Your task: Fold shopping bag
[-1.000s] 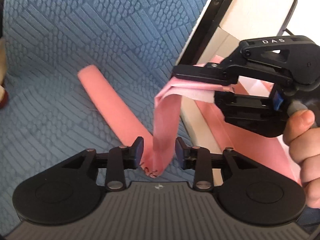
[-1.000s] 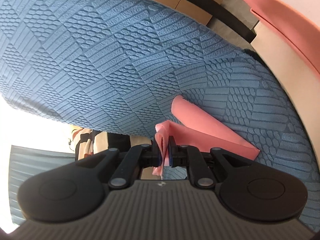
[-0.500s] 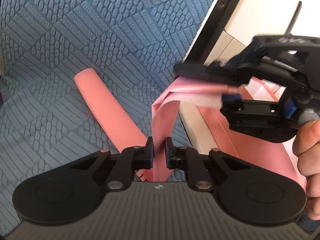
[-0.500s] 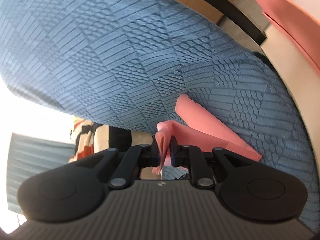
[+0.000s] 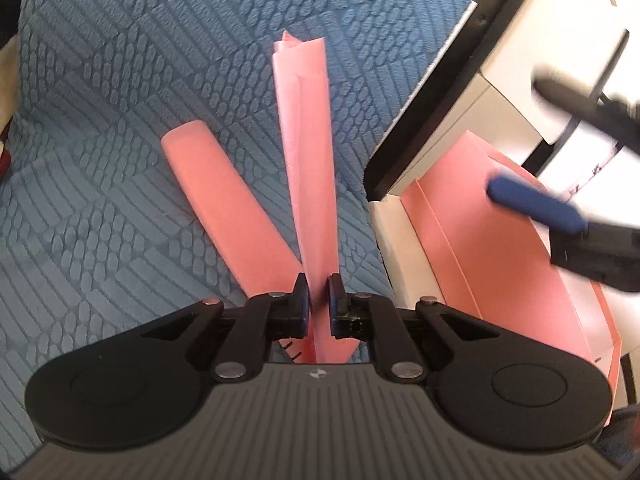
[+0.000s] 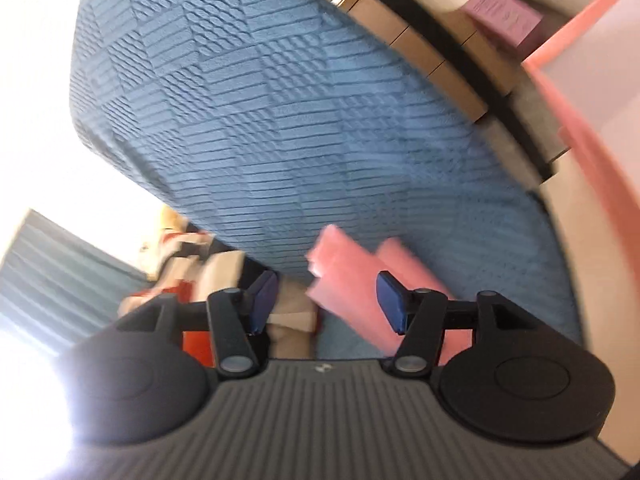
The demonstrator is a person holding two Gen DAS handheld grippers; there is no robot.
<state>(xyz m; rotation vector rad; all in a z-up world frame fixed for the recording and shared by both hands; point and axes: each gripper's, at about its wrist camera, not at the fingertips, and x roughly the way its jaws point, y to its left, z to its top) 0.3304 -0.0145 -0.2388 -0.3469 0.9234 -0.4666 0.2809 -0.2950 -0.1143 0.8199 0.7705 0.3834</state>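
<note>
The pink shopping bag [image 5: 492, 240] lies at the right, on a pale surface beside the blue textured cushion [image 5: 120, 80]. Its two pink handle straps reach onto the cushion. My left gripper [image 5: 319, 300] is shut on one strap [image 5: 308, 152], which stands straight up from its jaws. The other strap [image 5: 216, 200] lies flat on the cushion, slanting up to the left. My right gripper [image 6: 326, 300] shows blurred in the left wrist view [image 5: 580, 208], clear of the strap. Its jaws are opening, nothing is pressed between them, and the pink straps [image 6: 340, 264] lie beyond them.
A black frame edge [image 5: 424, 120] borders the cushion, with pale furniture [image 5: 520, 40] behind it. In the right wrist view, wooden drawers [image 6: 420, 48] stand past the cushion, a red and white object [image 6: 188, 264] at the lower left, and bright window glare fills the left.
My right gripper let go of the strap, opened, and drew away to the right. The freed strap now stands straight up from my left gripper, which closed on it.
</note>
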